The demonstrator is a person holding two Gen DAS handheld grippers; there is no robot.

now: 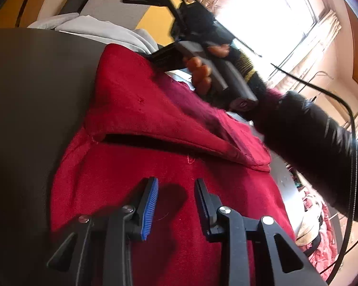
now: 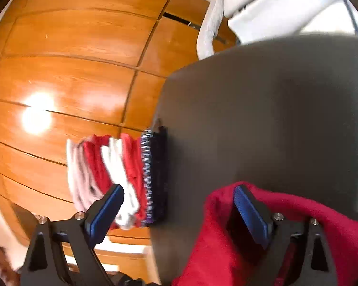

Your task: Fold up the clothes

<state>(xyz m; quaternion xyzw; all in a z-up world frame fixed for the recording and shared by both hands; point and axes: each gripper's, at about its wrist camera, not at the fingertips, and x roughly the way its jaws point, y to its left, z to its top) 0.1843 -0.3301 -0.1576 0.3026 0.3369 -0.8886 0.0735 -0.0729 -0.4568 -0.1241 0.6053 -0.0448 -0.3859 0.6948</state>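
Both your grippers, left gripper (image 1: 176,205) and right gripper (image 2: 179,212), are spread apart over the red garment (image 1: 169,124), gripping nothing.

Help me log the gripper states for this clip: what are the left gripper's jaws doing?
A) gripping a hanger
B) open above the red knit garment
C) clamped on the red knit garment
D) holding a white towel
B: the left gripper shows a clear gap between its jaws, with the red knit garment lying below it on the dark table.

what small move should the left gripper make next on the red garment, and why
Probably lower the left gripper and close it on the red knit garment. It is open just above the cloth, gripping nothing, and the right gripper is open too, so the half-folded piece on the dark grey table lies unheld.
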